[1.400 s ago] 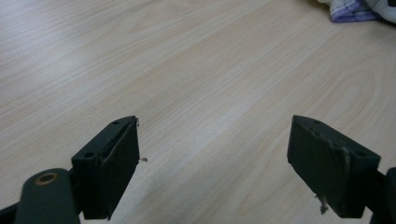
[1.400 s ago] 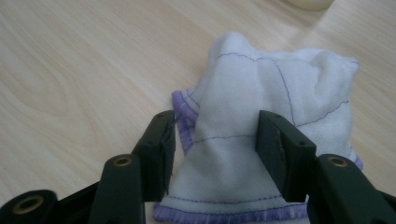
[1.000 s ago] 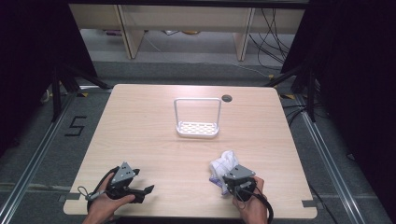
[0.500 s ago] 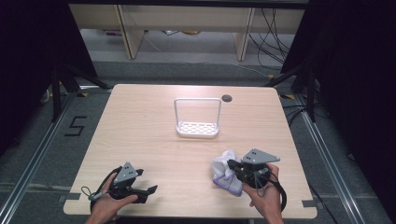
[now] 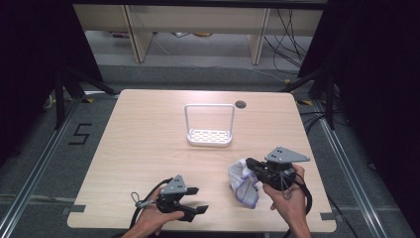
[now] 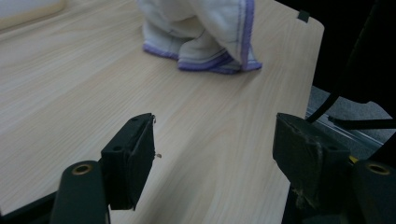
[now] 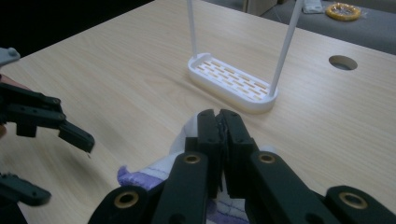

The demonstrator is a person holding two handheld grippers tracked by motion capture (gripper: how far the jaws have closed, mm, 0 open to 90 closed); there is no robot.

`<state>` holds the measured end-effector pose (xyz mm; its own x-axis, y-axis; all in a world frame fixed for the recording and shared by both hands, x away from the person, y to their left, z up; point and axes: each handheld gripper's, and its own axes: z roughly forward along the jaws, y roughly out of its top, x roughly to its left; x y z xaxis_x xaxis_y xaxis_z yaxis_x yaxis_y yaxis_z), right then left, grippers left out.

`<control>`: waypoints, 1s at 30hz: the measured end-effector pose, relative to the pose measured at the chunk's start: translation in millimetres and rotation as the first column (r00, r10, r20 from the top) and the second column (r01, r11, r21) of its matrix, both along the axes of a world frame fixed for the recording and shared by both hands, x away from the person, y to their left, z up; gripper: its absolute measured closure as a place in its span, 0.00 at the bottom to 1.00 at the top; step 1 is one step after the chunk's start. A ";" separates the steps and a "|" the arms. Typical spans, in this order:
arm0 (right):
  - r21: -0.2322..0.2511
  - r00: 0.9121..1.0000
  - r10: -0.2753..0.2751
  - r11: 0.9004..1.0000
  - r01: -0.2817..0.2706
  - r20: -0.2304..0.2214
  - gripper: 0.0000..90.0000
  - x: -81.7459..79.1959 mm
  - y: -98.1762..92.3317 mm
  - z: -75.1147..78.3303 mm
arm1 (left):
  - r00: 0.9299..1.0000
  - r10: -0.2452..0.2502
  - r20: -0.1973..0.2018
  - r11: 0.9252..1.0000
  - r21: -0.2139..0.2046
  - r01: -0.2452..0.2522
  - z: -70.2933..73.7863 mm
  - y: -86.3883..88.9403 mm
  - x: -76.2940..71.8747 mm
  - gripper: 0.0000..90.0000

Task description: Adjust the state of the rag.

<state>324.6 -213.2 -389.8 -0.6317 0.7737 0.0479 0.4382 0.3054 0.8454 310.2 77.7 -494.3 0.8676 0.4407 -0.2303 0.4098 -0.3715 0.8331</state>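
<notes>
Cloth hangs from the right tool, whose jaws are pressed together on an upper fold; the right gripper view shows white fabric with a purple hem bunched just below the closed jaws. Compared with a second ago, the right tool has risen from the bench, so the cloth now drapes downward with its lower corner touching or just above the surface near the front right edge; which of the two cannot be told. The left tool has travelled rightward along the front edge toward the cloth, and its jaws have just been closing from their widest setting. They stand open, apart at a moderate gap, with nothing between them; the left gripper view shows the hem ahead of the jaws, well clear of both pads. The white rack stands untouched at bench centre, well apart from both tools. Judgement: the lift exposes a free hanging edge, and the left tool is positioned to take a second hold on it.
</notes>
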 end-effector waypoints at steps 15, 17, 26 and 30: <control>0.032 1.000 0.005 0.999 -0.005 0.019 0.98 0.5 -1.4 0.5 | 1.000 0.003 -0.027 1.000 -0.006 -0.003 -6.4 -78.2 19.4 0.32; 0.032 1.000 0.012 0.999 -0.013 0.028 0.98 1.2 -2.7 0.5 | 0.999 0.030 -0.030 0.999 -0.012 -0.030 -9.3 -84.4 21.5 0.36; 0.066 1.000 -0.004 0.998 0.003 0.013 0.98 -1.2 -5.6 0.8 | 0.999 -0.015 0.041 1.000 0.011 0.014 -8.2 -89.3 24.7 0.91; 0.058 1.000 0.011 0.998 -0.013 0.027 0.98 -2.6 -10.1 4.5 | 0.998 -0.053 0.045 0.998 0.018 0.052 8.3 -72.0 27.4 0.94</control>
